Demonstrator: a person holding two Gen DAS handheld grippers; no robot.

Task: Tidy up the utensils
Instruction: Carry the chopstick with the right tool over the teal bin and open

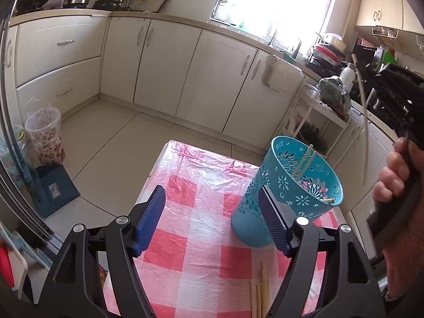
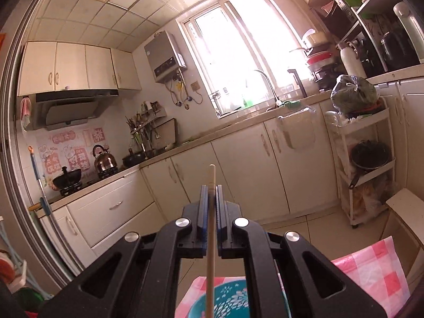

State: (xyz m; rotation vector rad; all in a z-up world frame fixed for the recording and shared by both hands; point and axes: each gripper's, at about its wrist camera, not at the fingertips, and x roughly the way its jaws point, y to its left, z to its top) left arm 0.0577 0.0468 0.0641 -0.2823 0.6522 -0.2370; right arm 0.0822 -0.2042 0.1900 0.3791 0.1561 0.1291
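Note:
A teal perforated holder [image 1: 288,196] stands on the pink checked tablecloth [image 1: 201,212], with chopsticks [image 1: 304,161] leaning inside it. My left gripper [image 1: 212,212] is open, its right finger beside the holder's near wall. Several loose chopsticks [image 1: 261,291] lie on the cloth at the bottom edge. My right gripper [image 2: 211,193] is shut on a single chopstick [image 2: 211,238], held upright above the holder [image 2: 230,302]. In the left wrist view that chopstick [image 1: 365,132] hangs at the right, above and right of the holder.
White kitchen cabinets [image 1: 159,61] run along the far wall. A patterned waste bin [image 1: 46,135] stands on the floor at left. A white trolley [image 2: 365,164] with bags and a pan stands right of the table.

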